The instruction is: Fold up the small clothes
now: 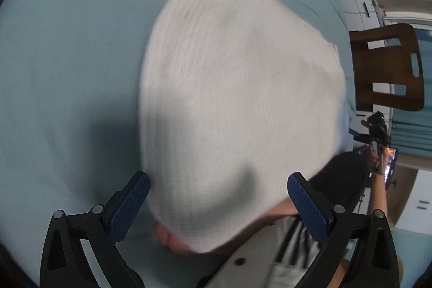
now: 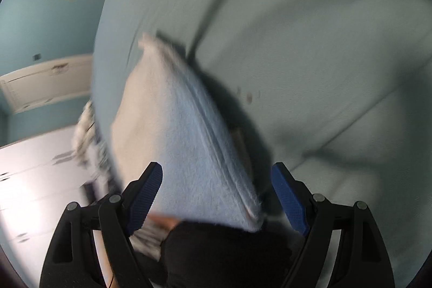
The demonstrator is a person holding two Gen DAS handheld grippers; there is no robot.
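A brown wooden chair (image 1: 386, 66) and white cabinets (image 1: 361, 4) are seen beyond the light blue bed sheet (image 1: 67, 45). The white cloth (image 1: 229, 99) — blurred — is spread over that sheet, ahead of the left gripper (image 1: 218, 204), whose 2 jaws are held wide apart, nothing clamped. The right gripper (image 2: 216, 196) is likewise wide open around a raised fold of cloth; contact cannot be told. A hand (image 1: 172, 236) is partly hidden beneath the cloth's edge.
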